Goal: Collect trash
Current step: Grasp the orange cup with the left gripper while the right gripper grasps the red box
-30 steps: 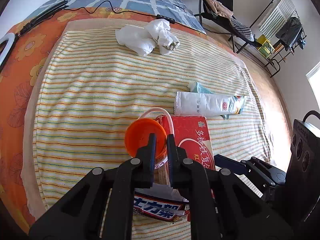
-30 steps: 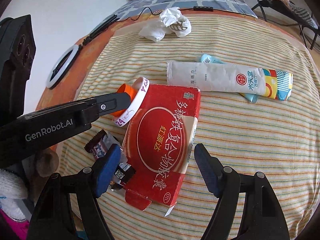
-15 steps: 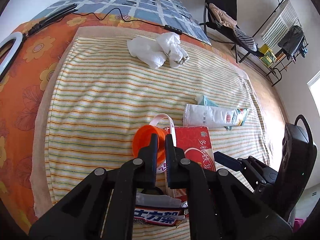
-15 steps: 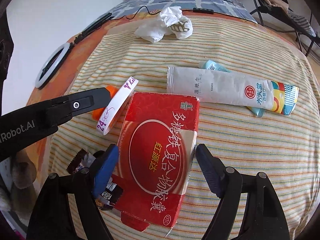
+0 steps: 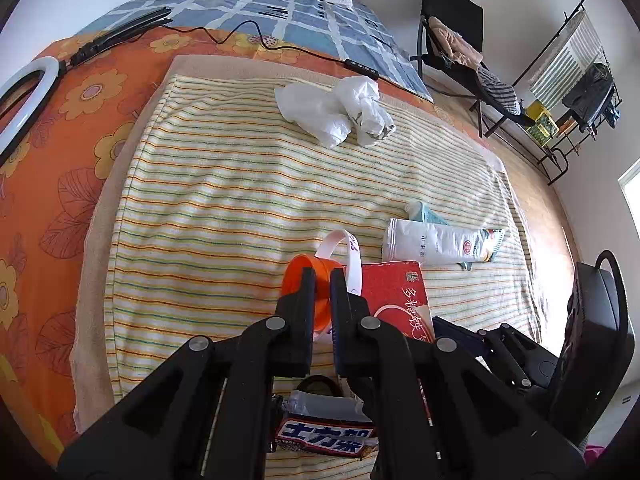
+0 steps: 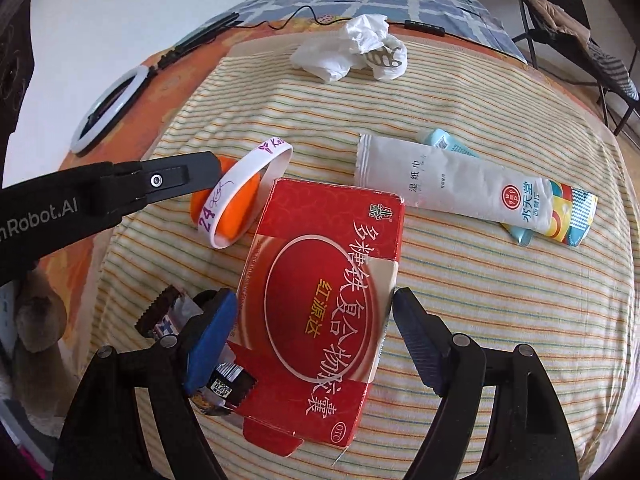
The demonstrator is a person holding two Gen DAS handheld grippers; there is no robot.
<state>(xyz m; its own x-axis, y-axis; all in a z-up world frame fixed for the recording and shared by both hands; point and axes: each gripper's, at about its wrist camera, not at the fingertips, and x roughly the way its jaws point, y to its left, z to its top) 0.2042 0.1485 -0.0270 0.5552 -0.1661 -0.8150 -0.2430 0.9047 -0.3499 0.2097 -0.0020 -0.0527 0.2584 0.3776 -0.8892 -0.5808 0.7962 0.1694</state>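
My left gripper (image 5: 322, 276) is shut on an orange cap (image 5: 298, 276) with a white wristband (image 5: 354, 254) around it, held just above the striped towel; both show in the right wrist view, cap (image 6: 240, 208) and wristband (image 6: 244, 188). My right gripper (image 6: 312, 308) is open, its fingers on either side of a red medicine box (image 6: 320, 288), also in the left wrist view (image 5: 404, 300). A candy bar wrapper (image 5: 326, 438) lies under the left gripper. A white wet-wipe pack (image 6: 472, 184) lies to the right. A crumpled white plastic bag (image 6: 352, 48) lies at the far end.
The striped towel (image 5: 224, 200) covers an orange floral bedsheet (image 5: 48, 152). A ring light (image 6: 108, 108) and its black cable (image 5: 240, 38) lie at the far left. A black chair (image 5: 452, 44) and a drying rack (image 5: 568, 92) stand beyond the bed.
My left gripper has lifted the orange cap and wristband off the box edge and tilted them up. My right gripper has moved forward around the red box.
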